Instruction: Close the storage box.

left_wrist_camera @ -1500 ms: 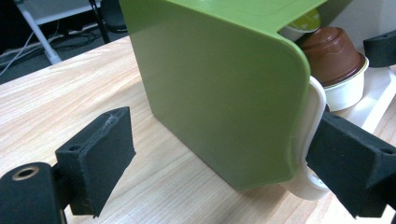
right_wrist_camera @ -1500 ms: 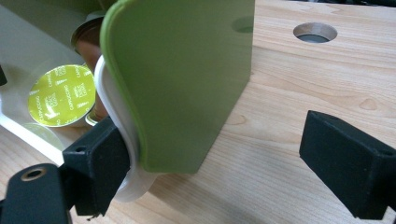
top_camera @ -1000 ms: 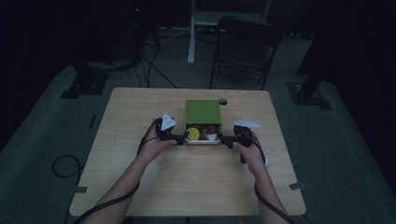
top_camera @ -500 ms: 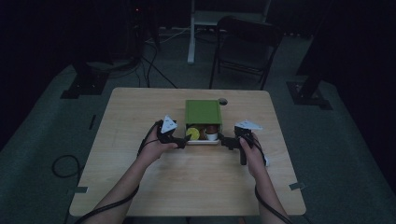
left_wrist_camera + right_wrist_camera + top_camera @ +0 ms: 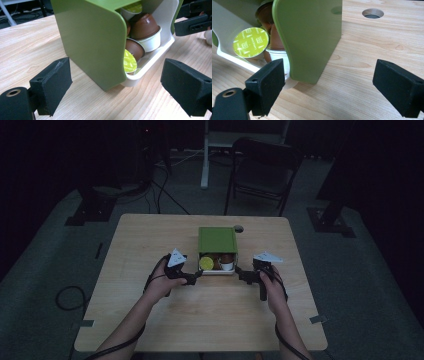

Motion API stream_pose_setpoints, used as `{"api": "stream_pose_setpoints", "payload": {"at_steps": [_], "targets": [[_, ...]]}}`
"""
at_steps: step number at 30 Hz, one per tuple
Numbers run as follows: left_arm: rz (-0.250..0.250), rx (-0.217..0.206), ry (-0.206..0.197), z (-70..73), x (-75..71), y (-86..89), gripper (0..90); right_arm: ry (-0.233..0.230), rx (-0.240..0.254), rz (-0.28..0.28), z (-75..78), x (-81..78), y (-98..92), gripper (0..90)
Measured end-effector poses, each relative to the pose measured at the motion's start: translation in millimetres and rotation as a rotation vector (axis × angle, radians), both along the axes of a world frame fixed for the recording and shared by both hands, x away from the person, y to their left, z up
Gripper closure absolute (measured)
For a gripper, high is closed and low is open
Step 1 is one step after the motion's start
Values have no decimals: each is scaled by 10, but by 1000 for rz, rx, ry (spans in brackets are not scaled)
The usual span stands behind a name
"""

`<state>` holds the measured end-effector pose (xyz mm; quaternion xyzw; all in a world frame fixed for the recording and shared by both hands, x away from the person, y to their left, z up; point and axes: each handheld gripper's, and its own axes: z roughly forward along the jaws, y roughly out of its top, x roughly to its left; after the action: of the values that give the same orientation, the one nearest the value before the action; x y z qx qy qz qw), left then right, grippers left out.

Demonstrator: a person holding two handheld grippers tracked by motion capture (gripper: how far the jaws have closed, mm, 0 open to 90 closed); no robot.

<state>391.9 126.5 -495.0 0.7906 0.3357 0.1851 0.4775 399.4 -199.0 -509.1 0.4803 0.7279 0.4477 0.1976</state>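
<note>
1. One green box (image 5: 217, 239) with a white inner tray (image 5: 152, 60), standing on the wooden counter (image 5: 150, 250) a little beyond its middle, open side toward the person.
2. Coffee capsules stacked inside the box: four told apart in the left gripper view, namely one brown-bodied in a white cup (image 5: 145, 27), one brown just below it (image 5: 133, 48), one with a lime-green foil lid (image 5: 130, 61) at the tray's front, and one with a lime lid (image 5: 132, 8) at the top. More may be hidden behind; exact total cannot be told.
3. Two tongs, one per hand: left tongs (image 5: 197, 276) just beside the box's near left corner, right tongs (image 5: 239, 273) just beside its near right corner.
4. Left tongs standing wide apart, holding nothing; near corner of the box between the two black pads (image 5: 53, 82) yet clear of both.
5. Right tongs likewise spread wide, empty; green side wall between the pads (image 5: 268, 85), the left pad close to the tray's rim.
6. One round hole (image 5: 372, 13) in the counter beyond the box.
7. One dark chair (image 5: 260, 170) on the floor behind the counter.
</note>
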Motion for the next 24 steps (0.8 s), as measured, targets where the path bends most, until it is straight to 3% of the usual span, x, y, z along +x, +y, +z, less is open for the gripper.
{"api": "stream_pose_setpoints", "payload": {"at_steps": [11, 24], "targets": [[7, 13, 3, 11, -96, 92, 105, -1, -2, -4, -12, -96, -49, 103], [18, 40, 28, -74, -221, 183, 105, -10, -43, 15, -14, -275, -131, 103]]}}
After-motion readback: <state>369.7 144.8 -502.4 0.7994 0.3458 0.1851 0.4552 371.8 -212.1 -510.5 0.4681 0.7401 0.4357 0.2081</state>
